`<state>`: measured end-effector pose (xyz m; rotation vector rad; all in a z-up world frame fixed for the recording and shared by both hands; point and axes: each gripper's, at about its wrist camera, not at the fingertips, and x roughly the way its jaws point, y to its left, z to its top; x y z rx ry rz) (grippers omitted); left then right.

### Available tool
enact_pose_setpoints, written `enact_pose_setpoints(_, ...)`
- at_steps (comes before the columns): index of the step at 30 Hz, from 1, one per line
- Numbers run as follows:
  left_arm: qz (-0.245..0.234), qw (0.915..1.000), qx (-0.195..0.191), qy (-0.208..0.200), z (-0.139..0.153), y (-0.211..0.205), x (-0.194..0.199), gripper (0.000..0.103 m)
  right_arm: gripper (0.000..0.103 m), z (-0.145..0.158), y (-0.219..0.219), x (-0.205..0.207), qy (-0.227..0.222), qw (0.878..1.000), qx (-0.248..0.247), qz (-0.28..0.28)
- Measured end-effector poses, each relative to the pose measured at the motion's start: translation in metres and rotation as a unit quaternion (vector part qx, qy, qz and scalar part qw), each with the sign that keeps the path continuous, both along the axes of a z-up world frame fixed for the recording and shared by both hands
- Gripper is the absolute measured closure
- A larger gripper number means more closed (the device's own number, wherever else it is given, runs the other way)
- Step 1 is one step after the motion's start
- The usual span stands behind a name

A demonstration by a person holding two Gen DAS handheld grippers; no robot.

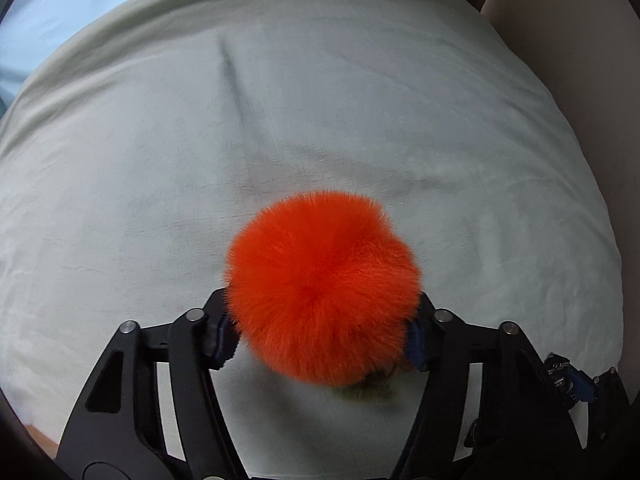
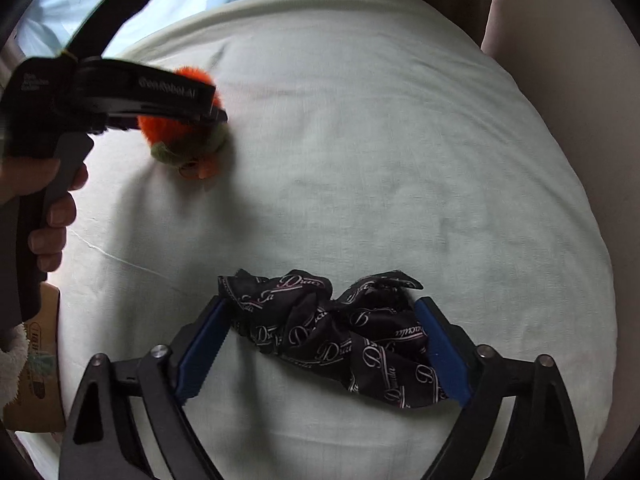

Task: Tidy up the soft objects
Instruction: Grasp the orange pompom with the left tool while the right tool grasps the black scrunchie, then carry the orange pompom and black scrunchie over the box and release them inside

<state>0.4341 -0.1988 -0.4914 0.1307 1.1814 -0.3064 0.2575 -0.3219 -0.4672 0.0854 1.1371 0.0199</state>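
Black left gripper (image 1: 320, 336); blue pads (image 2: 200, 344); silver screws.

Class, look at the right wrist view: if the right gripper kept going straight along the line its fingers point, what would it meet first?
Most likely the black printed scarf, which lies crumpled between the right gripper's open blue pads, with the pale sheet directly under it. Depth is hard to judge here.

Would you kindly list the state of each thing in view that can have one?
orange pompom: resting on the sheet, between the left gripper's pads, fur touching both.
left gripper: partly closed around the pompom; firm grip cannot be told.
black printed scarf: crumpled, lying on the sheet between the right gripper's fingers.
right gripper: open, straddling the scarf, pads at its ends.
pale green sheet: spread out, lightly creased.
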Motion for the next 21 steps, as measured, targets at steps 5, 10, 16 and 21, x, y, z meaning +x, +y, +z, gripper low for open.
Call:
enact_pose_setpoints(5,-0.004,1.0000,0.000,-0.008,-0.008,0.003,0.003,0.070,0.031,-0.002,0.001,0.000,-0.001,1.000,0.011,-0.002)
enact_pose_setpoints(10,0.004,0.9997,-0.018,-0.017,-0.003,0.012,0.005,0.072,0.043,0.000,0.003,-0.003,-0.008,1.000,0.017,-0.003)
enact_pose_setpoints(16,0.000,0.9994,-0.015,-0.032,0.009,0.013,0.001,0.072,0.050,0.003,0.004,-0.003,-0.007,1.000,0.028,-0.007)
enact_pose_setpoints(21,-0.005,0.9988,-0.011,-0.047,0.026,0.017,-0.006,0.072,0.052,0.015,0.003,-0.006,-0.018,0.999,0.027,-0.011)
